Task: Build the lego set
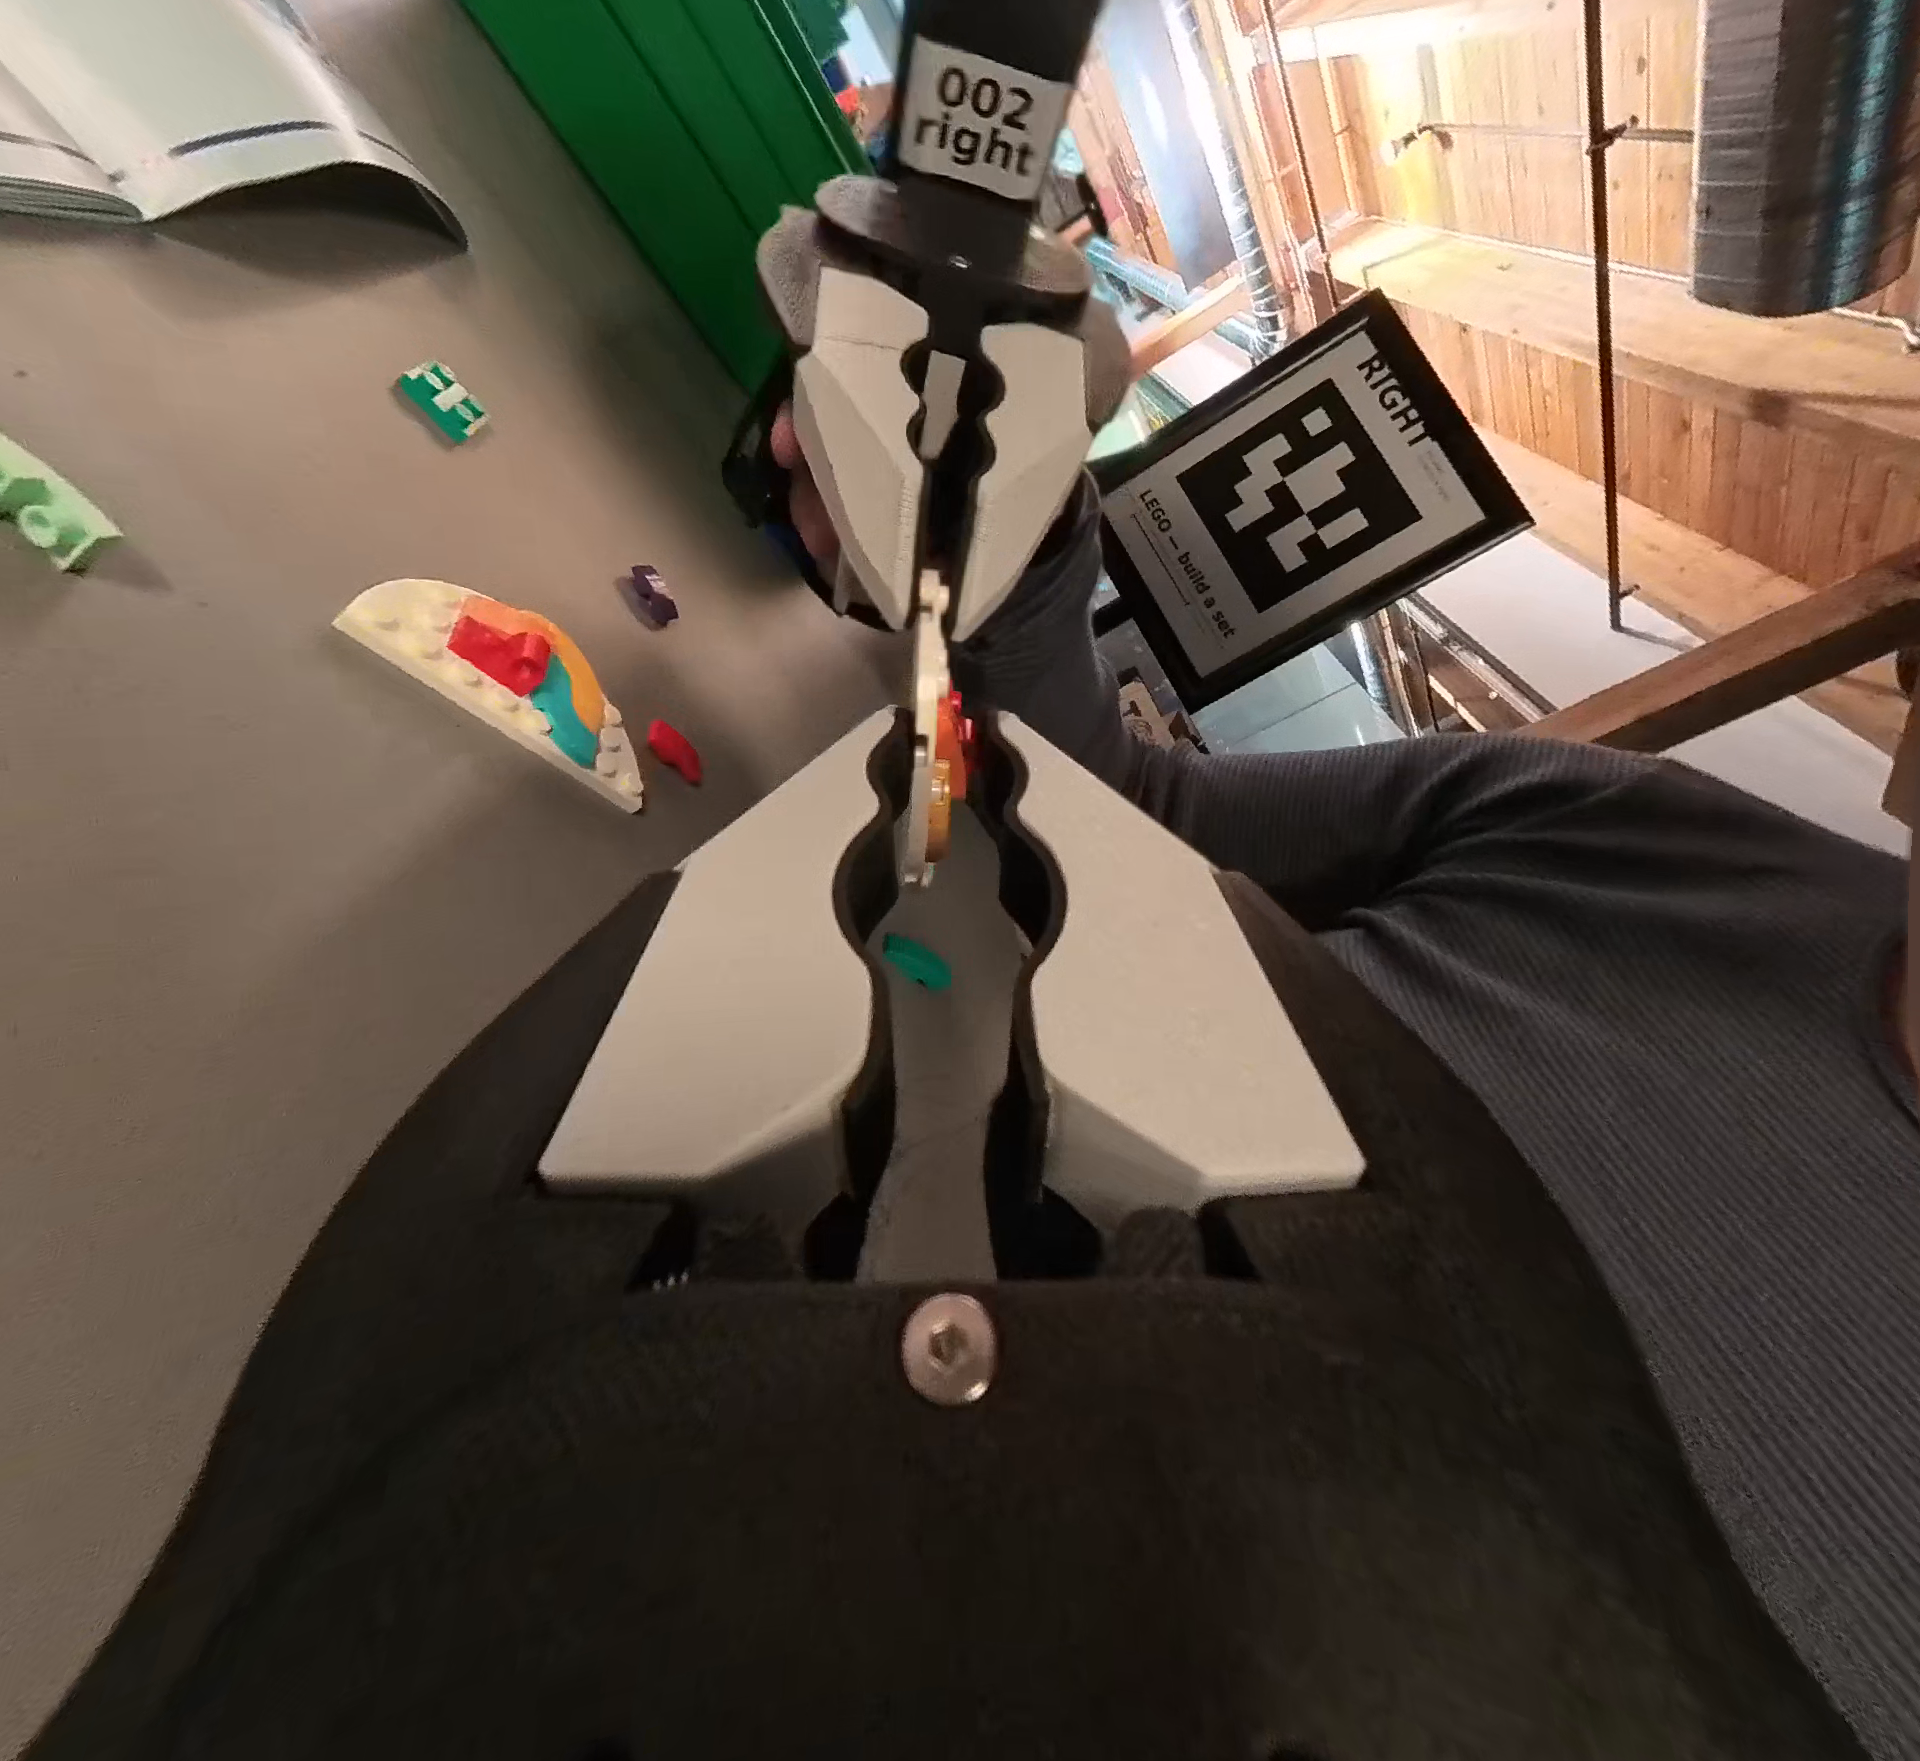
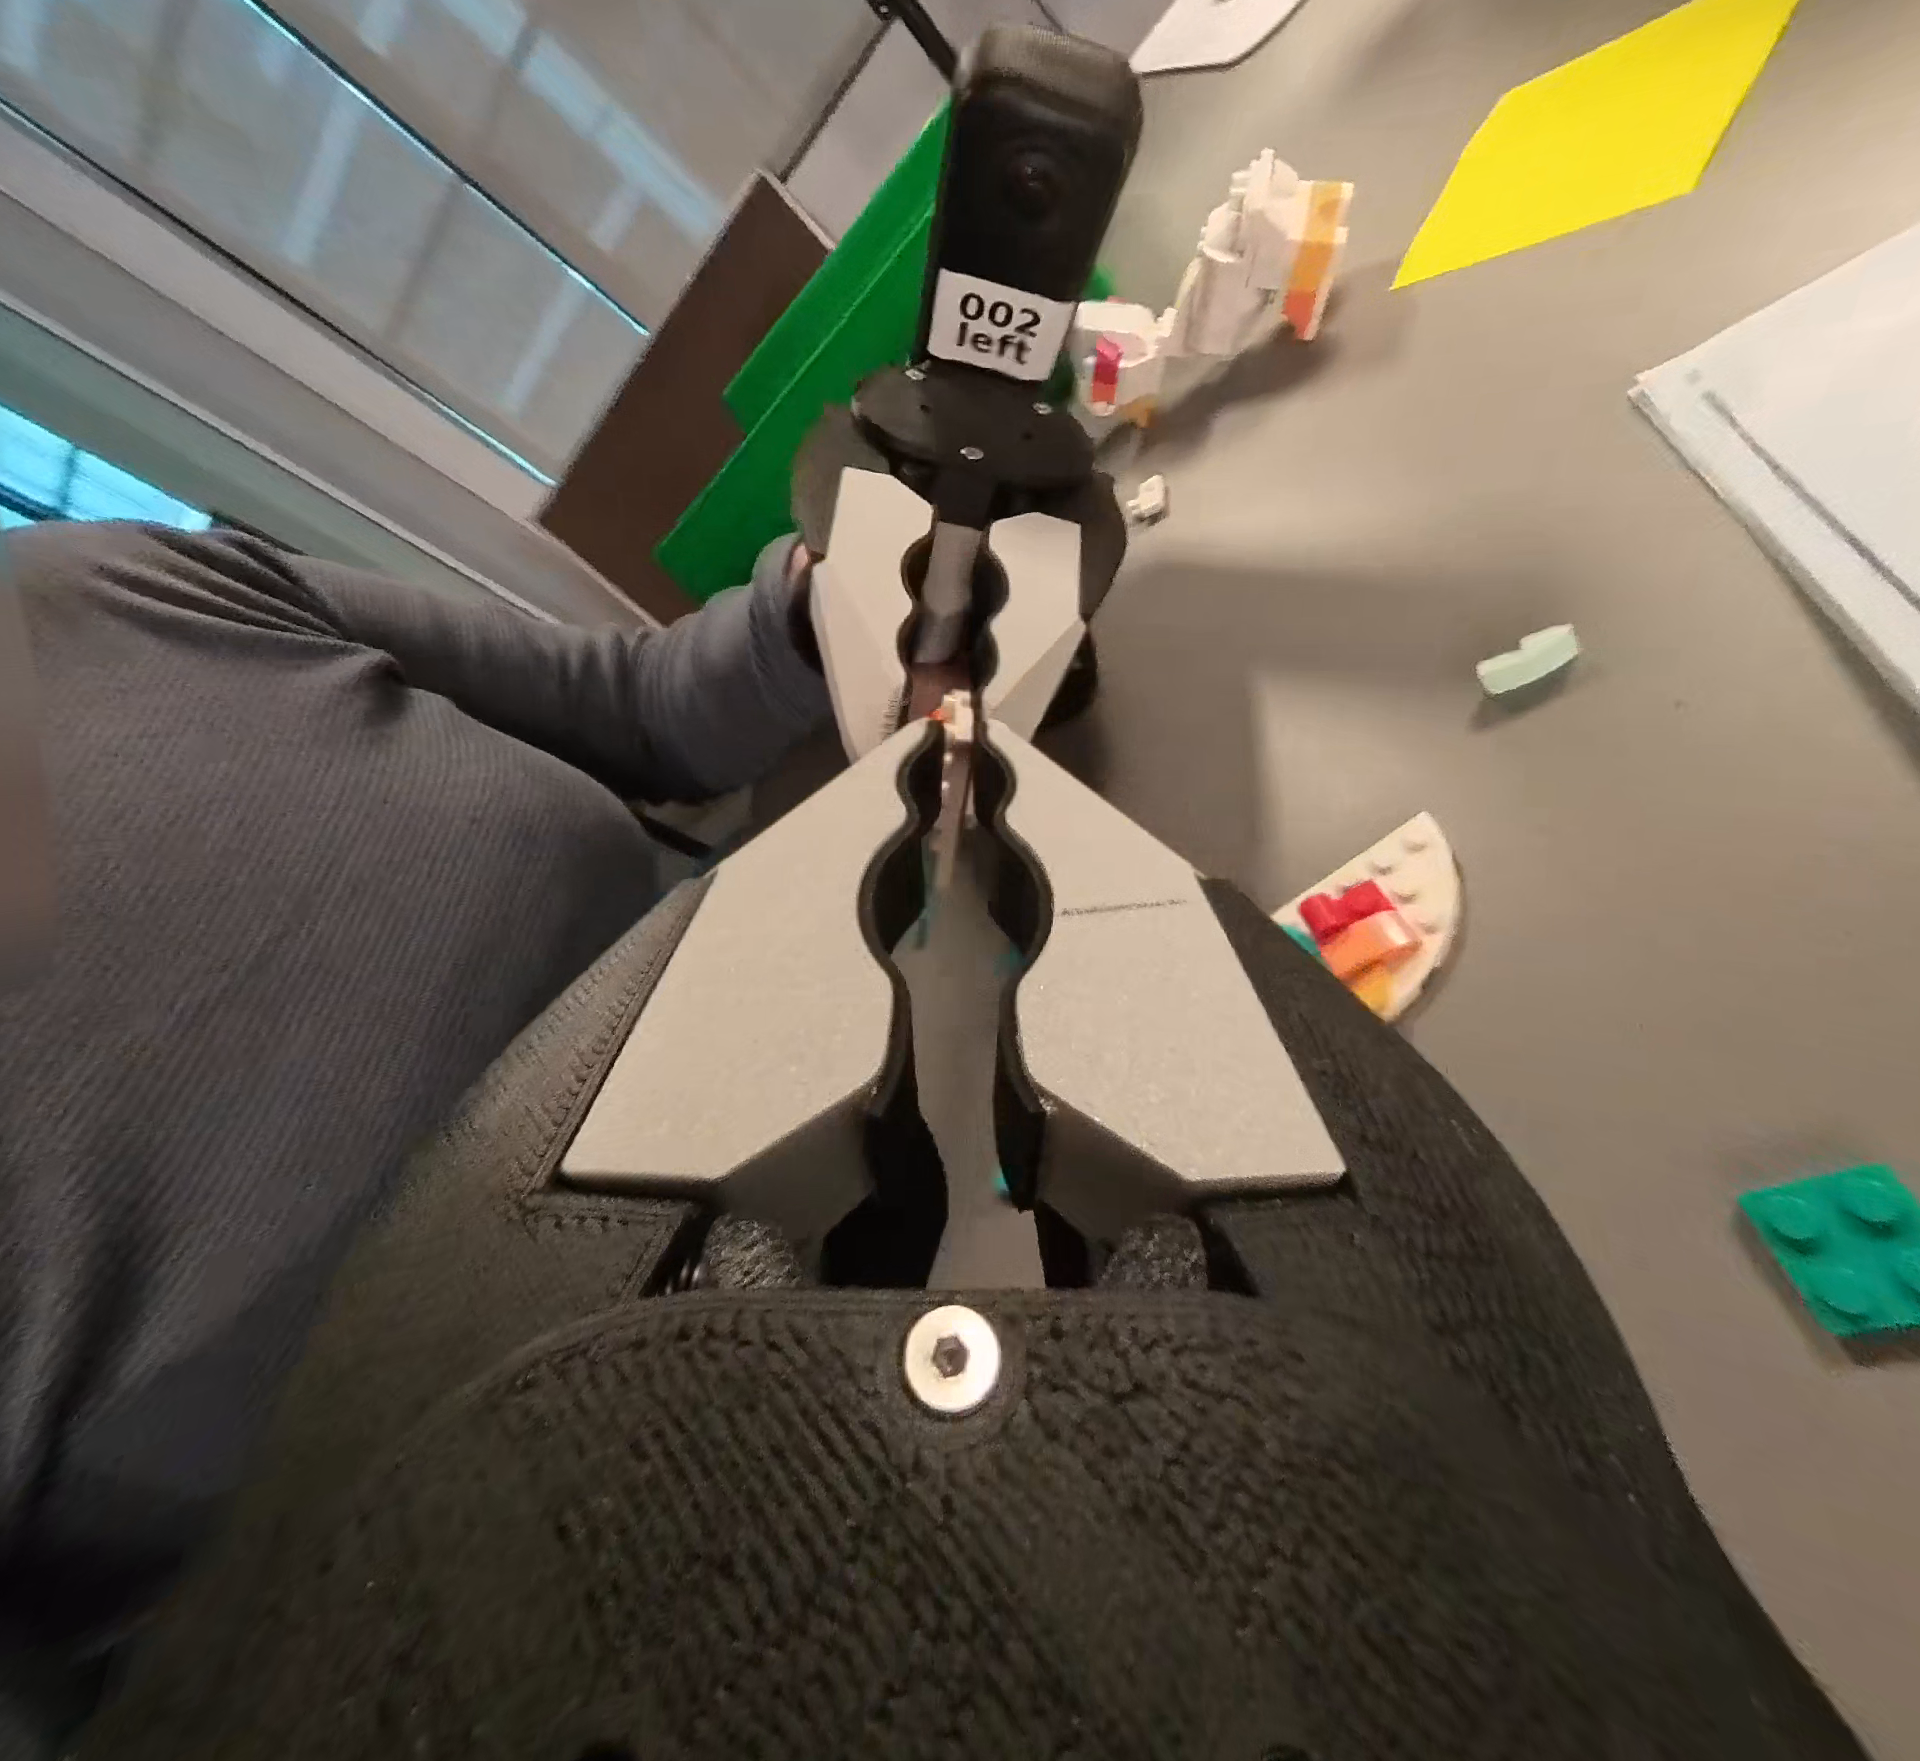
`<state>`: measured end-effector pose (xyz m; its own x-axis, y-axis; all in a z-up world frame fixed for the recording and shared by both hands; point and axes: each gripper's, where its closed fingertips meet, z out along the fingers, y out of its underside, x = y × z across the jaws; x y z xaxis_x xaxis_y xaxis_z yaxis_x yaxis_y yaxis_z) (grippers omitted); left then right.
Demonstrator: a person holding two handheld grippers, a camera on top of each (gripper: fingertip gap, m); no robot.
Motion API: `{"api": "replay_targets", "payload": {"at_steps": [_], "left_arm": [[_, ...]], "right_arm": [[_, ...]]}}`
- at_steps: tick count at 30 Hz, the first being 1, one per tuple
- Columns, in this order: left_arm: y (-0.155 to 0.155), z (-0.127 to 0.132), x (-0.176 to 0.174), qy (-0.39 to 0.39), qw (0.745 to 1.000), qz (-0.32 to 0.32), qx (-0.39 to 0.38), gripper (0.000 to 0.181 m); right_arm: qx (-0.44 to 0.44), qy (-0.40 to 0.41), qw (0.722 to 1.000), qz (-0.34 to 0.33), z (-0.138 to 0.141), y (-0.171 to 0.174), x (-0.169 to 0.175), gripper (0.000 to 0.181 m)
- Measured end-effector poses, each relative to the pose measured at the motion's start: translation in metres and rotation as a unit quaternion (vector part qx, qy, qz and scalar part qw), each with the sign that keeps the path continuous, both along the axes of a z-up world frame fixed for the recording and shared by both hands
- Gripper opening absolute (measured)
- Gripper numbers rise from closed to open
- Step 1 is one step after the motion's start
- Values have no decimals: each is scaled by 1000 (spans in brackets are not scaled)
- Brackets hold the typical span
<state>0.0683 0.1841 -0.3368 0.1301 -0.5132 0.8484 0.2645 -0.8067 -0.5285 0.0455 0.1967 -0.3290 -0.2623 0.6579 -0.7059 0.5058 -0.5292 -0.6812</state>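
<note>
Both grippers meet tip to tip in the air above the grey table. My left gripper (image 1: 945, 726) is shut on a white half-round plate (image 1: 928, 672) seen edge-on, with orange and red pieces on its right face. My right gripper (image 1: 930, 625) comes from the far side and is shut on the same plate's other end. In the right wrist view my right gripper (image 2: 954, 743) holds the plate (image 2: 958, 781) and the left gripper (image 2: 940, 685) faces it. A second white half-round plate (image 1: 499, 672) with red, orange and teal pieces lies on the table; it also shows in the right wrist view (image 2: 1392, 911).
Loose pieces lie on the table: a red one (image 1: 675, 750), purple (image 1: 652, 594), teal (image 1: 914, 961), green-and-white (image 1: 445, 402), light green (image 1: 52, 506). An open booklet (image 1: 156, 49) and green bins (image 1: 644, 101) stand behind. A white build (image 2: 1236, 277), yellow sheet (image 2: 1621, 101) and teal square plate (image 2: 1839, 1254) show too. Left and right tips are no more than a few centimetres apart. The white build (image 2: 1236, 277) is about equally far from each gripper, around 20 cm.
</note>
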Motion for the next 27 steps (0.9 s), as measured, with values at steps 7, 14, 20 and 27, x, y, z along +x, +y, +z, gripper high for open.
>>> {"api": "replay_targets", "payload": {"at_steps": [7,14,20,27], "left_arm": [[-1,-7,0,20,1000,-6,-1,9],[3,-19,-6,1,996,3,-92,8],[-6,-24,6,-14,990,-28,-134,8],[1,-22,1,-42,988,-7,-148,8]], "right_arm": [[-47,7,999,-7,1,8,5,3],[290,-7,953,-92,-13,80,40,43],[440,-67,895,19,-61,98,67,38],[417,-84,903,69,-82,104,56,25]]}}
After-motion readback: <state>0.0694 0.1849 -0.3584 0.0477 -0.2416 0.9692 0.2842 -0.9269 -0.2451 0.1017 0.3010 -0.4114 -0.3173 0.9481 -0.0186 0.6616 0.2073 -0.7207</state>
